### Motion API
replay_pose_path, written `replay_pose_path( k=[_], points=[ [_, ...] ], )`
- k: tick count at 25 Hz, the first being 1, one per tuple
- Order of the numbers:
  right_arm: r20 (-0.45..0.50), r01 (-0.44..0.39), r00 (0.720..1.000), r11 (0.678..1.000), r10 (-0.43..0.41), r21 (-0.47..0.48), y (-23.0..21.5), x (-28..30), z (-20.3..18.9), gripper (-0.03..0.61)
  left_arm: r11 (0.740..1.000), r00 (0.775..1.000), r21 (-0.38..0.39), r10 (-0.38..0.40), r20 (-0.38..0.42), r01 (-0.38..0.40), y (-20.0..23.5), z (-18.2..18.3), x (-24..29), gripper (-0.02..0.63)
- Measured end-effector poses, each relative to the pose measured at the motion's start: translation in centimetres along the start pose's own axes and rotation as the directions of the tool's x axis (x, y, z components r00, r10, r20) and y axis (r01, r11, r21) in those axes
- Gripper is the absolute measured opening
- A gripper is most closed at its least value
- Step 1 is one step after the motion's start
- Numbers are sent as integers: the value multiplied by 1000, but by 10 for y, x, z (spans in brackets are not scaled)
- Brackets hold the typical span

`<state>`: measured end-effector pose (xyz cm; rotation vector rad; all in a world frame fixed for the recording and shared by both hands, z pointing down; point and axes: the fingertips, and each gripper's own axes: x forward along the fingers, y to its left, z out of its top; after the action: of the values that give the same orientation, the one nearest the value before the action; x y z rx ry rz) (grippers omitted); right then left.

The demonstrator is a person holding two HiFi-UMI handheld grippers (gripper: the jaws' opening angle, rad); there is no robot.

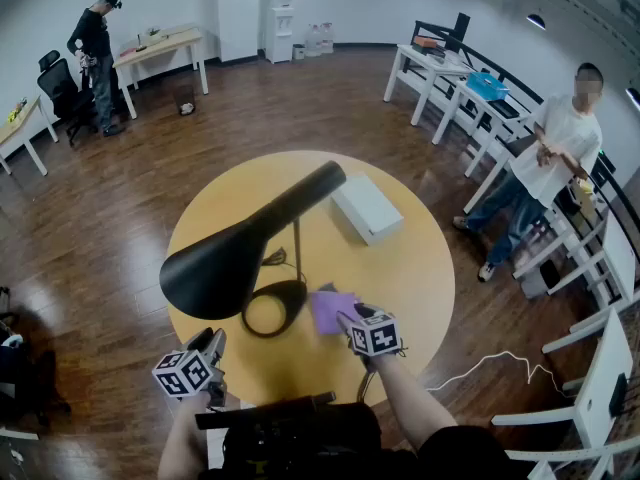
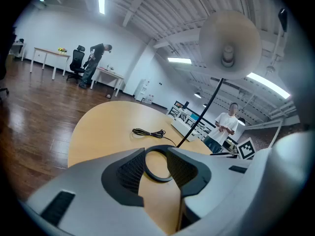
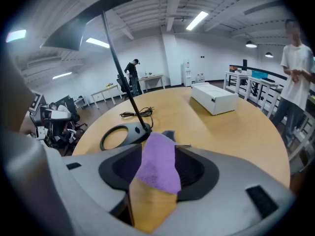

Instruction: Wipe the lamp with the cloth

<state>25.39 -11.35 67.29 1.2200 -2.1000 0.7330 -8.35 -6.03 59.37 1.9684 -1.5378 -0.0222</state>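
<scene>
Both jaws of the right gripper (image 3: 158,150) stand wide, with the small purple fleecy cloth (image 3: 156,167) running between them. No pad visibly pinches it, so the step in hand looks to be the pick-up. The cloth seems to rest on the round yellow wooden table (image 1: 420,288), just beside the flat ring base (image 1: 292,294) of the black desk lamp (image 1: 240,253), whose long cone shade hangs above on a thin stem. To do this well, close squarely on the cloth's thick middle rather than an edge, so a good flap hangs free for wiping, then lift clear of the stem. The left gripper (image 2: 156,154), jaws partly apart and empty, points toward the ring base. Pressing that base down would likely keep the top-heavy lamp from tipping during the wipe. The white oblong box (image 1: 367,208) sits well apart, no hindrance
</scene>
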Motion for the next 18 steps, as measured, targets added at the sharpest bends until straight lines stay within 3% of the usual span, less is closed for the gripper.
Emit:
replay_pose_path(
  k=[2, 6, 11, 15, 17, 18],
  points=[
    [-43, 7, 999, 999, -9, -40, 0, 17, -1, 225, 1000, 1000, 2, -5, -7, 5, 0, -1, 4, 133],
    [-142, 14, 989, 992, -31, -122, -1, 49, -4, 331, 1000, 999, 28, -14, -32, 15, -3, -3, 13, 133],
    [-225, 28, 972, 979, -74, -200, -6, 77, -4, 331, 999, 999, 37, -23, -49, 25, -13, -4, 10, 133],
    [-270, 20, 960, 978, -77, -207, -9, 85, -18, 327, 1000, 999, 25, -14, -52, 16, -17, -9, 3, 133],
    [-272, 4, 960, 979, -60, -203, -5, 84, -22, 304, 1000, 999, 23, -11, -53, 12, -16, -11, 0, 133],
    [-257, -12, 965, 979, -42, -203, 0, 83, -20, 259, 1000, 998, 24, -11, -54, 12, -16, -12, -1, 133]
  ],
)
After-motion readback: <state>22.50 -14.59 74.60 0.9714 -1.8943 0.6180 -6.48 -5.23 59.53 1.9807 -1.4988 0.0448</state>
